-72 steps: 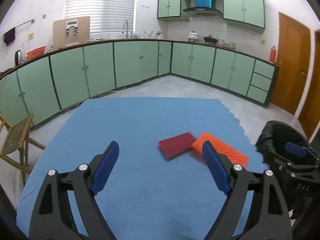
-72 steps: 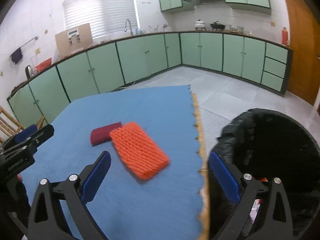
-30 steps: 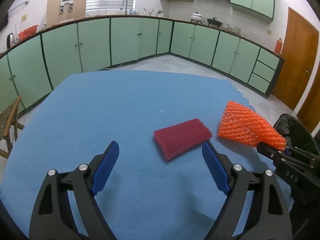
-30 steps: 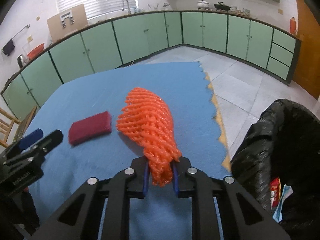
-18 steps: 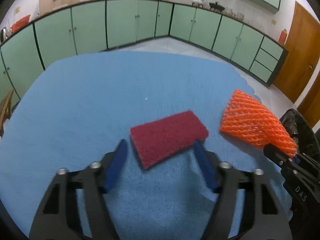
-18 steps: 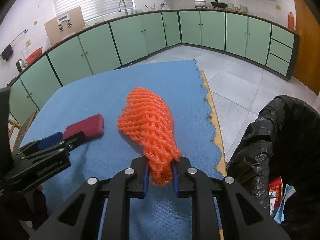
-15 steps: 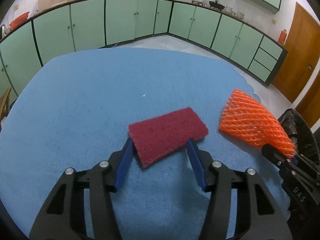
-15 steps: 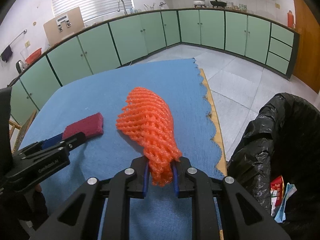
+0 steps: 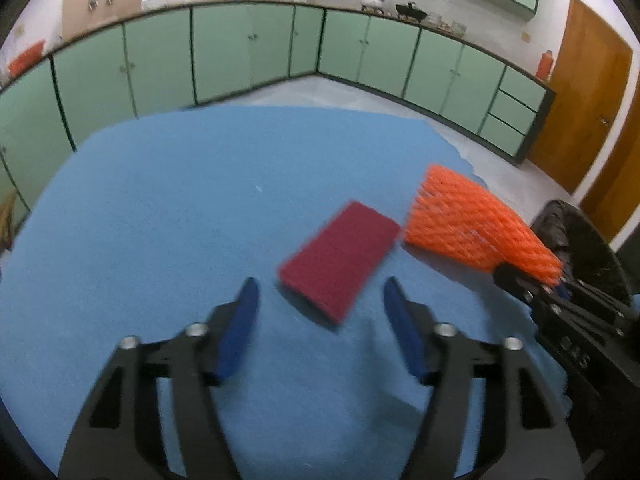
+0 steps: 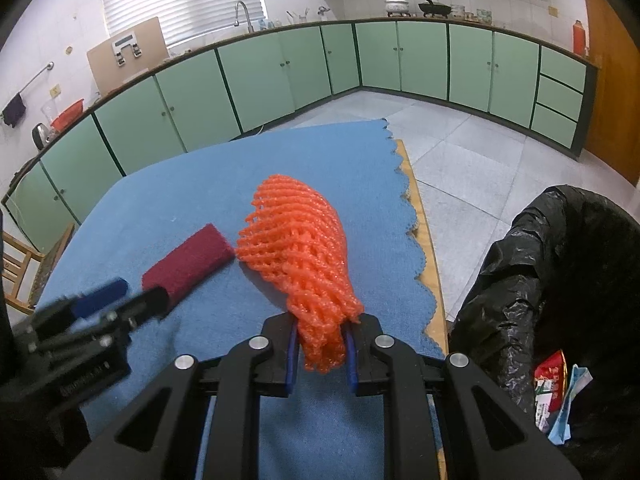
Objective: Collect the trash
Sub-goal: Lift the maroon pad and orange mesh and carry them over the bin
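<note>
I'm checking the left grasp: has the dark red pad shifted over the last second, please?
Yes: in the right wrist view the dark red pad has slid right, toward the blue mat's scalloped edge, nearly meeting the orange net.

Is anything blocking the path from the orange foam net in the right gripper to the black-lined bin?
Nothing visible. The orange foam net is clamped in the right gripper, and the black-lined bin stands open just off the blue mat, with only bare floor between.

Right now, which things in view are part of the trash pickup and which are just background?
Job:
- orange foam net, clamped in the right gripper
- dark red scouring pad, lying ahead of the open left gripper
- black-bagged bin

Background:
- green cabinets
- pots
- wooden chair
</note>
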Action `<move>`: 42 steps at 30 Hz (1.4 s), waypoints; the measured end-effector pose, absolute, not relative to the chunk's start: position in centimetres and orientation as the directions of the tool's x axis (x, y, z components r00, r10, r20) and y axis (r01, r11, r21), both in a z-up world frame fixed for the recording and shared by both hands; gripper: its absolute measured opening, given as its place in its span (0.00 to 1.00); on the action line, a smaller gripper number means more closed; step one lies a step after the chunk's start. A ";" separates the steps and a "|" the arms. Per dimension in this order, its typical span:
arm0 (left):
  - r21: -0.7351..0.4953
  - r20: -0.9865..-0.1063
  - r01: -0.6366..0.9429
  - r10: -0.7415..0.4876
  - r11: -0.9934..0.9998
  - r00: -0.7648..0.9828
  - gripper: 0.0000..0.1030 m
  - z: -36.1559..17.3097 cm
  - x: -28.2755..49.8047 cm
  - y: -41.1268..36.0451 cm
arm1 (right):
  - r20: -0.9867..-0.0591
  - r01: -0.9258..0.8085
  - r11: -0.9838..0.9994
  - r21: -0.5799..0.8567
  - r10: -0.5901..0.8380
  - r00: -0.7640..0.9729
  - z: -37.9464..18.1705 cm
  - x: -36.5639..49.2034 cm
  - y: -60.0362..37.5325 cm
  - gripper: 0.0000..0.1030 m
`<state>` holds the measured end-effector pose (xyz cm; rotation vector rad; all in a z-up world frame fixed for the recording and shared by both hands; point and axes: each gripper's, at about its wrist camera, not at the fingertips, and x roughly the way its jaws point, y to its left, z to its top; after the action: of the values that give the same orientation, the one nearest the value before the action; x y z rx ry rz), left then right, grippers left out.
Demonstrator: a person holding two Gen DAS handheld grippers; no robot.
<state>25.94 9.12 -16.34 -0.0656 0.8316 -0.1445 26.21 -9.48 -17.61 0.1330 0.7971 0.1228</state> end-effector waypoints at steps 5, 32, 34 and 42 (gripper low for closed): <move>-0.104 -0.753 0.138 -0.169 0.985 0.636 0.69 -16.6 28.1 8.9 | -0.704 -0.060 0.983 0.171 0.165 0.691 -17.5 26.5 -9.1 0.18; -0.129 -0.717 0.119 -0.176 0.984 0.674 0.51 -14.8 24.9 9.1 | -0.673 -0.070 0.981 0.180 0.174 0.718 -15.9 24.5 -10.2 0.18; -0.132 -0.706 0.109 -0.171 0.985 0.687 0.51 -14.1 24.1 9.2 | -0.661 -0.073 0.980 0.183 0.178 0.729 -15.2 23.9 -10.4 0.18; -0.129 -0.668 0.092 -0.155 0.987 0.727 0.51 -11.4 21.2 9.4 | -0.638 -0.086 0.981 0.171 0.177 0.750 -12.1 21.3 -10.5 0.18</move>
<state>21.20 9.42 -11.39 -0.0893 0.7440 -0.1366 21.34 -10.54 -12.11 0.1341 0.7095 0.1445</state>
